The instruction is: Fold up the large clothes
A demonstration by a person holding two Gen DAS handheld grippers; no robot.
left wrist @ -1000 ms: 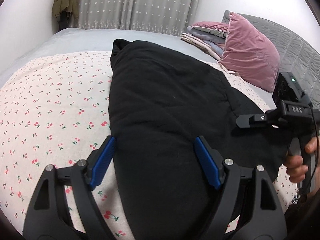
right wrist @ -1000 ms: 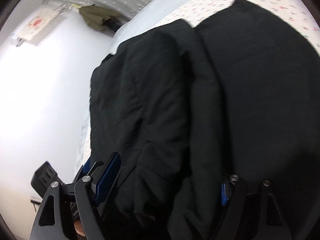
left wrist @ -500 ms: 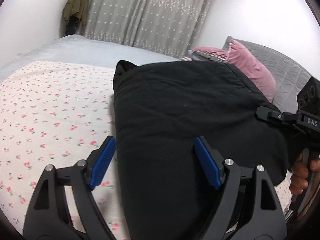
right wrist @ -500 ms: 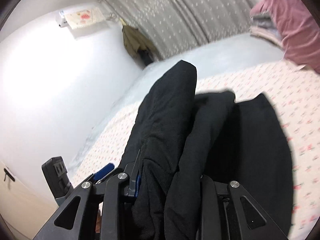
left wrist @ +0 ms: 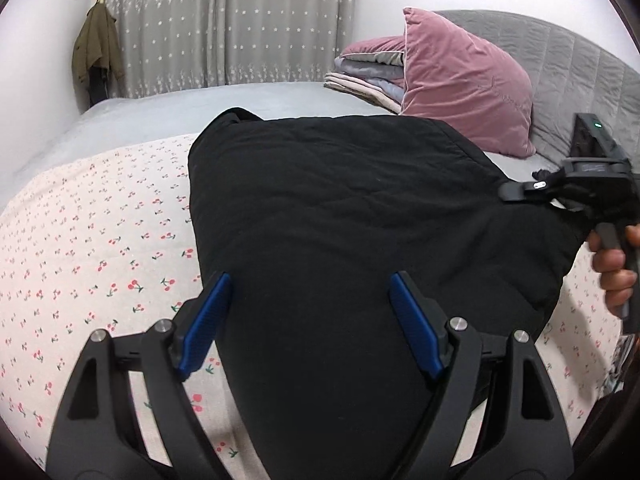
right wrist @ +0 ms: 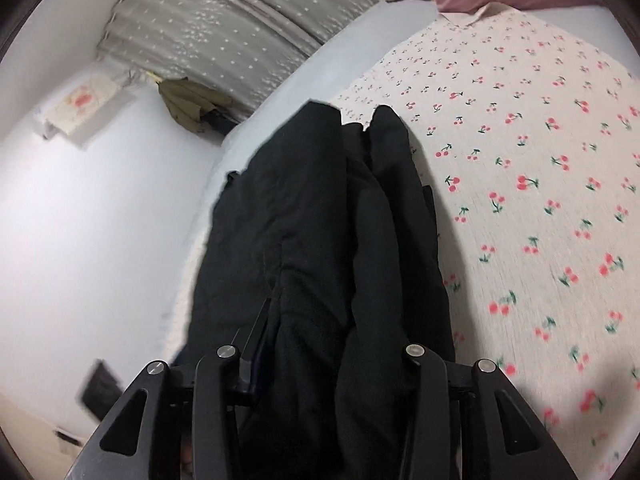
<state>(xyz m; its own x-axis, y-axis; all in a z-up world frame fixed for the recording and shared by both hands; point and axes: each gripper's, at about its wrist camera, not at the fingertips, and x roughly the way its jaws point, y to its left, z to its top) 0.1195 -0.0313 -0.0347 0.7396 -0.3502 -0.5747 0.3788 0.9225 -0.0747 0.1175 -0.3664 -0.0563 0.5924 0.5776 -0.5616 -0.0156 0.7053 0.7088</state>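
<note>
A large black padded garment (left wrist: 340, 220) lies on the cherry-print bed cover (left wrist: 80, 248), with its near right corner raised. My left gripper (left wrist: 310, 320) is open, its blue pads (left wrist: 208, 316) wide apart over the garment's near part, with cloth between them. My right gripper shows at the right of the left wrist view (left wrist: 520, 192), shut on the garment's corner and held by a hand. In the right wrist view the bunched black cloth (right wrist: 320, 240) fills the narrow gap between that gripper's (right wrist: 324, 344) fingers, and the pads are hidden.
A pink pillow (left wrist: 460, 80) and folded blankets (left wrist: 368, 76) lie at the bed's head against a grey quilted headboard (left wrist: 580, 64). Grey curtains (left wrist: 240, 20) and a hanging olive jacket (left wrist: 96, 48) stand beyond the bed. A white wall (right wrist: 80, 220) is at the left.
My right gripper closed on the garment's edge, lifted it off the bed and carried it over. The left gripper stayed open while its view tilted up.
</note>
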